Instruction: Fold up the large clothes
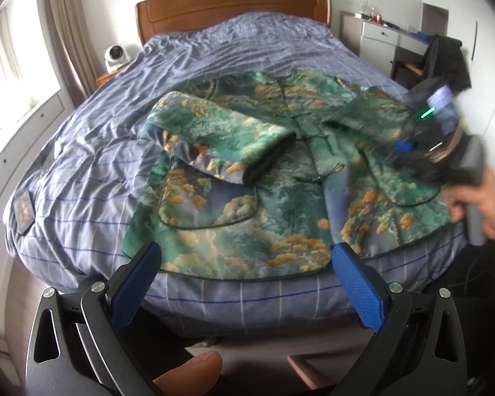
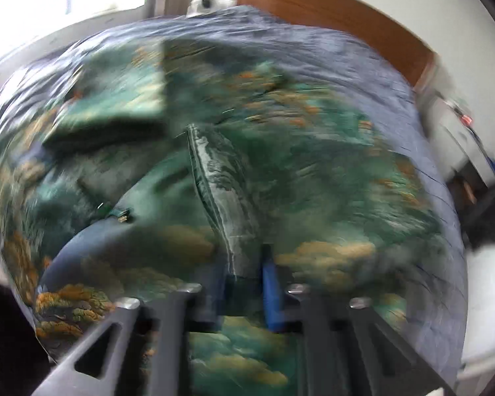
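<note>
Left wrist view gives me the bed nearly whole: a blue checked cover, rumpled, with a brown wooden headboard against a white wall. On it lies the green jacket with orange and cream cloud print, front up, hem toward me near the foot edge. One sleeve is folded across the chest. To the left I see a curtain by a bright window, and a small white fan on a bedside stand. To the right stands a white desk with a dark garment draped over a chair.

My left gripper hangs over the foot of the bed, its blue fingers spread wide with nothing between them.

My right gripper appears blurred over the jacket's right side. In the right wrist view its fingers stand close together, pinched on a ridge of the jacket's cloth that runs up between them.
</note>
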### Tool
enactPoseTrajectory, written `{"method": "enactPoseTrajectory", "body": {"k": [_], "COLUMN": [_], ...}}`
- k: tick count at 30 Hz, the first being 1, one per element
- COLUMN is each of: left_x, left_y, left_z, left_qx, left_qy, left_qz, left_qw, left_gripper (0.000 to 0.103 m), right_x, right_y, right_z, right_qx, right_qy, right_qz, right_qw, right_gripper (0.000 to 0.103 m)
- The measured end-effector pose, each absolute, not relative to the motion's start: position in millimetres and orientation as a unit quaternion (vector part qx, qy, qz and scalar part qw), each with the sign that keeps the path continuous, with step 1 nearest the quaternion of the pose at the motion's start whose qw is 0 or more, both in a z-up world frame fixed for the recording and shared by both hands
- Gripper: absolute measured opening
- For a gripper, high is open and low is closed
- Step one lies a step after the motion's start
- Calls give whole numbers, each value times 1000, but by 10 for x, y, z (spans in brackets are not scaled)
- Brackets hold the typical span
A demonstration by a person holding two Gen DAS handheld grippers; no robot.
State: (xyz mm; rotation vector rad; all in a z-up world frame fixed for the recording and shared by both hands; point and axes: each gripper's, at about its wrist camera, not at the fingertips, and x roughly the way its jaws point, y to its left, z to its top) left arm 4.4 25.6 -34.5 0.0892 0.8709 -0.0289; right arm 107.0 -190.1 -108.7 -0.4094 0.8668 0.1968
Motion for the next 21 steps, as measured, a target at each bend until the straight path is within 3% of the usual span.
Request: {"method": "enactPoseTrajectory", "body": {"k": [9, 18, 19, 21], "left_x": [314, 735, 791, 920], "left_y": [348, 436, 440, 433], "left_z": [-416, -496, -492, -495], "left_qx": [43, 74, 83, 115], "left_qy": [438, 447, 445, 436], "left_qz": [-15, -86, -94, -105], "left_qw": [898, 887, 887, 886], "left_gripper": [103, 102, 102, 102], "right_x": [339, 149, 134, 116], "right_y": [-3373, -4957, -5144, -5409], "right_z": [154, -63, -143, -273], "right_qx": [-40, 66, 90, 93], "right_qy": [302, 314, 319, 334], "right_qz": [-49, -231, -251, -315], "right_qw": [951, 919, 909, 884], "right_gripper": [15, 17, 21, 39]}}
